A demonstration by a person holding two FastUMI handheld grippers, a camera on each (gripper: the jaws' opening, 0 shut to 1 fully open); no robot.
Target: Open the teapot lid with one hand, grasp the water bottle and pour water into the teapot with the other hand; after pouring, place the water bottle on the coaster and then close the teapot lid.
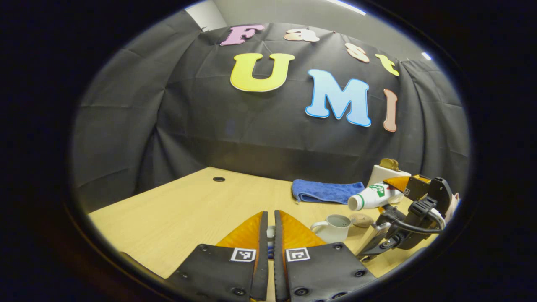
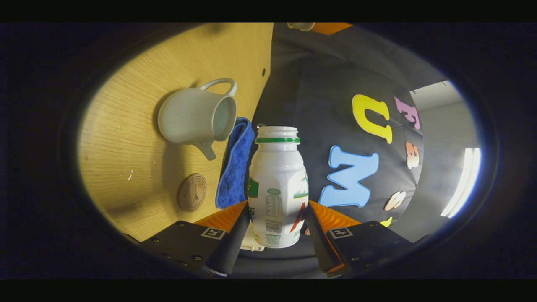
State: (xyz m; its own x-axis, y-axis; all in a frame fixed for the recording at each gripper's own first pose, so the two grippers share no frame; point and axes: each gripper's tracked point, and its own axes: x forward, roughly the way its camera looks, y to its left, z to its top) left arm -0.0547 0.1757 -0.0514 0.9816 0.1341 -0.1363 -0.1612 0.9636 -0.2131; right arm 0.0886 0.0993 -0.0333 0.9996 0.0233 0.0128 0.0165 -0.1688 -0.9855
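Bottle (image 1: 373, 196), left gripper view: tipped near level in right gripper (image 1: 398, 191), mouth aimed over open teapot (image 1: 334, 227) just below; left gripper (image 1: 270, 241) pinching something small, probably the lid.

Right gripper view: right gripper (image 2: 275, 222) clamping bottle (image 2: 277, 186); teapot (image 2: 196, 116) left of mouth, coaster (image 2: 191, 192) beside. Label unreadable.

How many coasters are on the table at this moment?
1. The round coaster lies on the table, beside the teapot and the blue cloth. Others may be hidden.
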